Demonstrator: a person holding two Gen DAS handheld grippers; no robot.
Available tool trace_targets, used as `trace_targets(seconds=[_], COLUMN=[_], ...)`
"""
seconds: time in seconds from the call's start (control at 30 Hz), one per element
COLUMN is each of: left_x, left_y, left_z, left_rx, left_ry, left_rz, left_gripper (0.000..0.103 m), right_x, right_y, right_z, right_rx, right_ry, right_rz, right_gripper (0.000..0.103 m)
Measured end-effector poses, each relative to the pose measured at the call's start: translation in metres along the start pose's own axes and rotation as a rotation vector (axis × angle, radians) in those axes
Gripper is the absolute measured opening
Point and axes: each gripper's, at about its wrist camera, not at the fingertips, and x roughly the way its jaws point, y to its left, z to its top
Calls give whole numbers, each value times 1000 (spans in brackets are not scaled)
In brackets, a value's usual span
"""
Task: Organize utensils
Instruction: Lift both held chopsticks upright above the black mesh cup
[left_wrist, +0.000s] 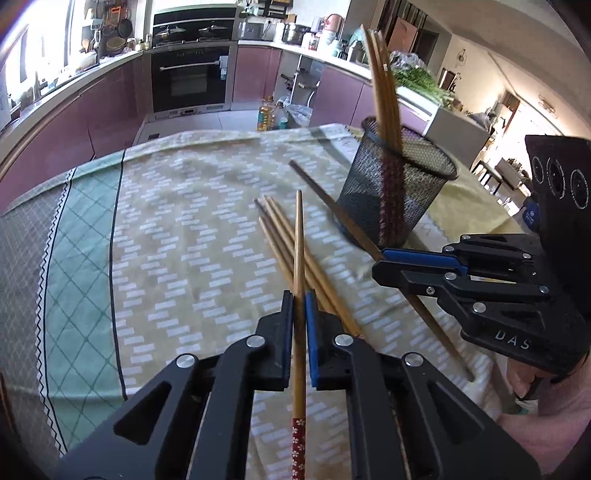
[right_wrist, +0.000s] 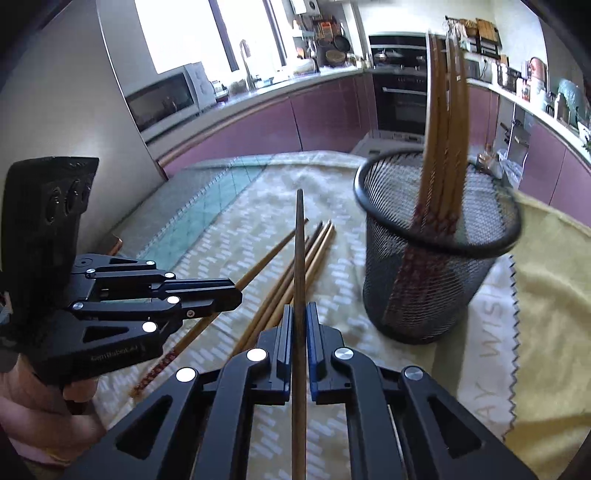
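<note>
My left gripper (left_wrist: 299, 306) is shut on a light bamboo chopstick (left_wrist: 298, 243) with a red patterned end, held above the cloth. My right gripper (right_wrist: 299, 317) is shut on a darker brown chopstick (right_wrist: 300, 240); in the left wrist view that gripper (left_wrist: 384, 264) holds the dark chopstick (left_wrist: 317, 188) beside the cup. A black mesh cup (left_wrist: 395, 184) stands upright with several chopsticks (left_wrist: 384, 81) in it; it also shows in the right wrist view (right_wrist: 436, 258). Several loose chopsticks (left_wrist: 284, 236) lie on the cloth, also seen in the right wrist view (right_wrist: 295, 273).
The table is covered by a patterned yellow and green cloth (left_wrist: 184, 229). Purple kitchen cabinets (left_wrist: 74, 122) and a built-in oven (left_wrist: 192, 77) stand beyond the far edge. Oil bottles (left_wrist: 267, 114) sit on the floor behind the table.
</note>
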Motion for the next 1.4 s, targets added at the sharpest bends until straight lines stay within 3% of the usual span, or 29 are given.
trace_targets(seconds=[0.3,0.67,1.4], left_x=[-53,-93,-121], left_y=[-14,-27,-53], left_z=[21,43,121], left_rx=[23,34,84], left_ry=[-123,-235,-393], left_rz=[-106,-202,-214], left_gripper=[7,7,7], right_x=[-53,-88,-145], right_y=[-4,-16,-32], right_z=[12,27,75], right_rx=[7,13,-33], right_ry=[-135,-239,-408], right_rz=[2,14,-37], right_gripper=[6,6,6])
